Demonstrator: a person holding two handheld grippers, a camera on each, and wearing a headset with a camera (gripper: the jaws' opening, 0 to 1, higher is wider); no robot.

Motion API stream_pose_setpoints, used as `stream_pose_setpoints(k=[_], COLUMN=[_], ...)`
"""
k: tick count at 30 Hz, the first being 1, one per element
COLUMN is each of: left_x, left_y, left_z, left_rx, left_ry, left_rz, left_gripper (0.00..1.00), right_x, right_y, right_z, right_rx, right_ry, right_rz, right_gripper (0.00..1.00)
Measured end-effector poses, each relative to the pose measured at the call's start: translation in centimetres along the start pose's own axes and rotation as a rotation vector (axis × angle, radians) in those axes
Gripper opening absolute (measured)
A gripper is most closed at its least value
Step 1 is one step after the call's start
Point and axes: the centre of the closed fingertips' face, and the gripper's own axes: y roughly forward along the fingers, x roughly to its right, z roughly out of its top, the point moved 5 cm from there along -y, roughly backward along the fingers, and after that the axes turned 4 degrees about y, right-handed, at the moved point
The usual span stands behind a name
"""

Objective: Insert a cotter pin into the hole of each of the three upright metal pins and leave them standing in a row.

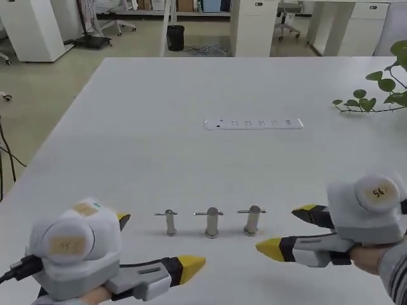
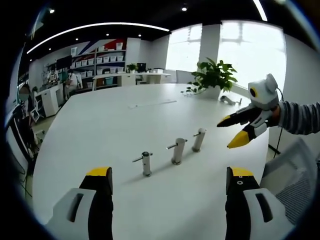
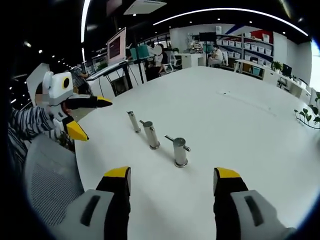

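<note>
the left tool [image 1: 159, 240] hangs low over the near left of the white worktop [image 1: 159, 127], its 2 yellow-tipped jaws spread wide with nothing between them. just beside its far jaw tip stands the left pin [image 1: 170, 223], upright on its base, with the left cotter pin [image 1: 165, 214] pushed through the hole near its top. next comes the middle pin [image 1: 212, 223], the stoutest-looking of the 3, also upright, with the middle cotter pin [image 1: 202, 214] across it. then the right pin [image 1: 252, 221], upright too, carries the right cotter pin [image 1: 259, 211]. in the head view all 3 cotter pins lie level and roughly along the line of the row. the right tool [image 1: 284, 229] hovers just to the right of that last pin, jaws likewise apart and empty, tips aimed back towards the row. well behind the pins lie a white power strip [image 1: 254, 124] and, at the far right edge, a leafy plant [image 1: 381, 89]

by my reading every hole is filled and the row stands, so the task looks done or nearly so. what matters now is that the row's long axis runs straight from one tool to the other: the left tool is nearer the left pin, the right tool nearer the right pin, and both point inward. any pull-back is best made away from the row, since an inward sweep of a jaw tip could topple an end pin
</note>
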Motion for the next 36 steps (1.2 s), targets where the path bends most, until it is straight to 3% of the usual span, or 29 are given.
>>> stream_pose_setpoints(k=[9, 13, 25, 36], left_x=[0.4, 0.6, 0.6, 0.8], left_y=[-0.5, -0.7, -1.1, -1.3], left_z=[-0.3, -0.5, -0.6, -0.9], left_rx=[-0.007, -0.021, -0.007, -0.008], left_ry=[0.012, 0.024, 0.016, -0.002], left_rz=[0.002, 0.000, 0.026, 0.031], left_gripper=[0.93, 0.94, 0.94, 0.95], right_x=[-0.9, -1.5, -2.8, -3.2], right_y=[0.2, 0.1, -0.3, -0.7], right_z=[-1.3, -1.1, -1.6, -2.2], right_rx=[-0.002, 0.057, 0.067, 0.093], right_ry=[-0.013, 0.065, 0.034, 0.081], right_rz=[-0.041, -0.034, -0.076, -0.071], right_gripper=[0.67, 0.64, 0.67, 0.74])
